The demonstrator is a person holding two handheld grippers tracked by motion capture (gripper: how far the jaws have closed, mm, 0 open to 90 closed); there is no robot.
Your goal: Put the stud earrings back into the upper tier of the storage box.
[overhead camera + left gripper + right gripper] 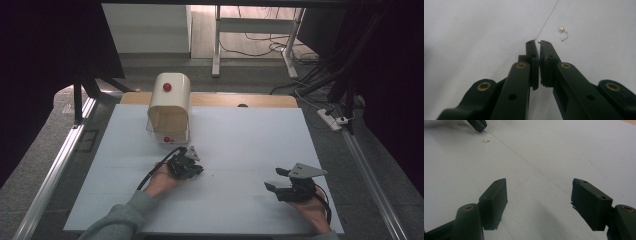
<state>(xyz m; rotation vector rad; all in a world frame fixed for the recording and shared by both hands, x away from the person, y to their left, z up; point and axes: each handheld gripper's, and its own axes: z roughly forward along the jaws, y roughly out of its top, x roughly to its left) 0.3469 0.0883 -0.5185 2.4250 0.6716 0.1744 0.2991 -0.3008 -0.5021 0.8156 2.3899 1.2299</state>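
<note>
A tiny silver earring (563,34) lies on the white tabletop (240,135), well in front of a cream box with red knobs (169,107). The left gripper (538,43) sits just beside the earring, fingers pressed together on nothing. The right gripper (539,192) rests well apart from the earring, fingers spread wide.

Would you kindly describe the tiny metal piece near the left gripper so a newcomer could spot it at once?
Start at the cream box with red knobs on the white table, then come toward the person to the left gripper. Just past its shut tips lies a tiny silvery curved piece with a bead at each end, the one loose thing lying there.
</note>
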